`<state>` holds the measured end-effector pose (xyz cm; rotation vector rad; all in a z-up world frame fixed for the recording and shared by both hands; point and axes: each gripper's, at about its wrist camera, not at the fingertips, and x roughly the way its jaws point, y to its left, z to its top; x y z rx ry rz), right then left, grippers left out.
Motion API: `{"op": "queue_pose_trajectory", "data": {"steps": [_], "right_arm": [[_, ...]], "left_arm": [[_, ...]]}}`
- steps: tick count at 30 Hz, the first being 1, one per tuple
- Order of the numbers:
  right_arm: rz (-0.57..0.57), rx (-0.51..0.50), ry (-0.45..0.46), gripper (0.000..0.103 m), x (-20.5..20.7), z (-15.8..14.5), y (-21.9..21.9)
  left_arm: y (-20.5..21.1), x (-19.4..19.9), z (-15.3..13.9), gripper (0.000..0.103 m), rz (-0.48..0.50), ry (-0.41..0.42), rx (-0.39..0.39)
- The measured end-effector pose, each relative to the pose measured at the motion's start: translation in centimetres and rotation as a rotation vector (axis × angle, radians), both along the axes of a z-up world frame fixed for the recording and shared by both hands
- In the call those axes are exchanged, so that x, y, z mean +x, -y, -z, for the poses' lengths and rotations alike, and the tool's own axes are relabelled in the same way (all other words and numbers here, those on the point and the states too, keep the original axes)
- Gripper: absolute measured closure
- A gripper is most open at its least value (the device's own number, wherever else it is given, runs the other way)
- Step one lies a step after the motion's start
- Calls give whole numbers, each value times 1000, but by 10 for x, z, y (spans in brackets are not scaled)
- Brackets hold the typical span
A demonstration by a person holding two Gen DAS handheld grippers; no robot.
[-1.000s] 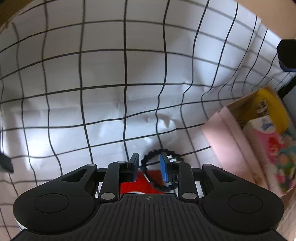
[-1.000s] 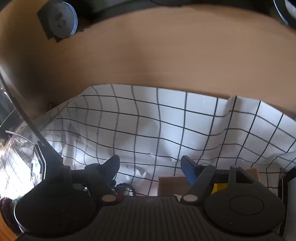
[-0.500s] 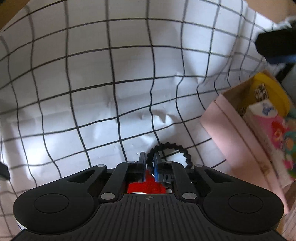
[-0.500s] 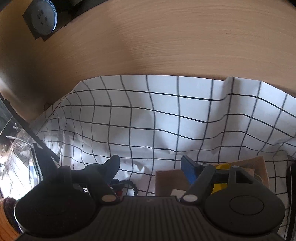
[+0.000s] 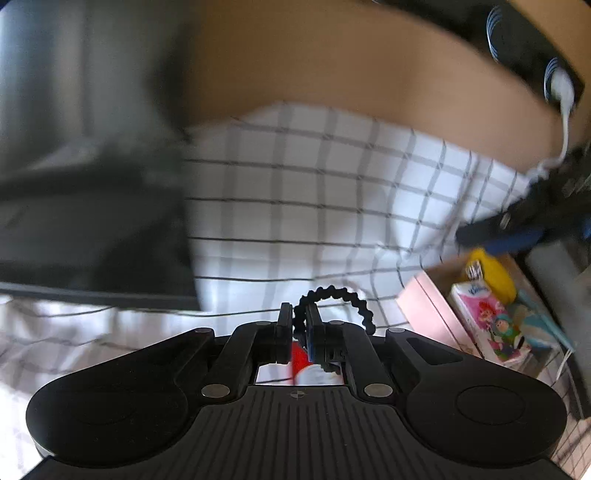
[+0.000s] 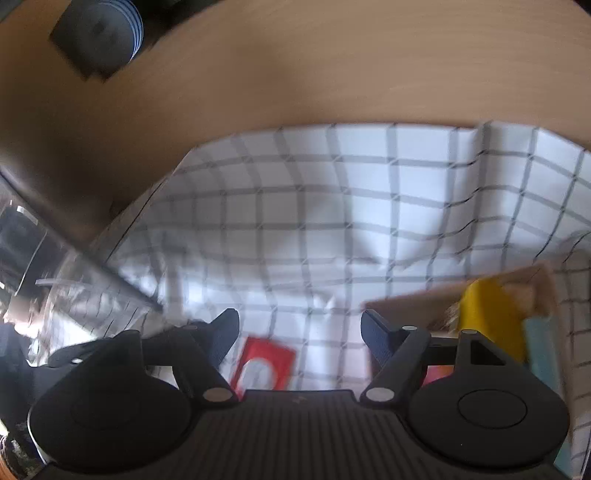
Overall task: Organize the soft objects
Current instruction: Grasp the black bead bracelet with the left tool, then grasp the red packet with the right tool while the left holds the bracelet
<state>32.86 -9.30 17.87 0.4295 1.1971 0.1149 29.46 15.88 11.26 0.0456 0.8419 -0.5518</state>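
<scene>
My left gripper (image 5: 298, 314) is shut on a black spiral hair tie (image 5: 347, 298) and holds it above the checked cloth (image 5: 314, 206). A red and white packet (image 5: 301, 360) lies below it on the cloth; it also shows in the right wrist view (image 6: 264, 363). A pink cardboard box (image 5: 428, 317) at the right holds a yellow item (image 5: 493, 271) and a pink tissue pack (image 5: 487, 321). My right gripper (image 6: 299, 326) is open and empty above the cloth, left of the box (image 6: 406, 301). It also shows in the left wrist view (image 5: 498, 232).
The checked cloth (image 6: 332, 206) covers a wooden table (image 6: 295, 66). A dark blurred object (image 5: 92, 206) fills the left of the left wrist view. A dark block with blue discs (image 6: 99, 33) sits at the far left. A white cable (image 5: 563, 122) hangs at the right.
My left gripper closed on the hair tie, lifted it and tilted up, so the far table edge now shows. My right gripper shifted; the red packet and more of the box came into view.
</scene>
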Motion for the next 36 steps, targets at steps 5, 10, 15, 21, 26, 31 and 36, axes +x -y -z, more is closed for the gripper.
{"op": "queue_pose_trajectory", "data": {"steps": [5,10,15,21,26,31,36], "right_arm": [[-69,-40,-123,30,17,15,-66],[-78,-58,-316,30,42,59,-115],[-111,-225,-442,30,56,104,-141],[-56,-234,-549,30,69,142,-138],[-49,-266,-578,25,71,156,-140],[-100,-280,-522,25,66,150,-153],[-250,-304,-454,36,51,138,-182]], "left_arm": [[-82,-20,-8,94,-155,79,-53],[-154,-37,4,94,-314,60,-124],[-202,-56,28,94,-416,21,-176],[-222,-63,59,94,-474,-28,-222],[-217,-64,66,94,-449,-31,-240],[-213,-58,69,94,-429,-33,-265],[-209,-52,74,94,-417,-55,-263]]}}
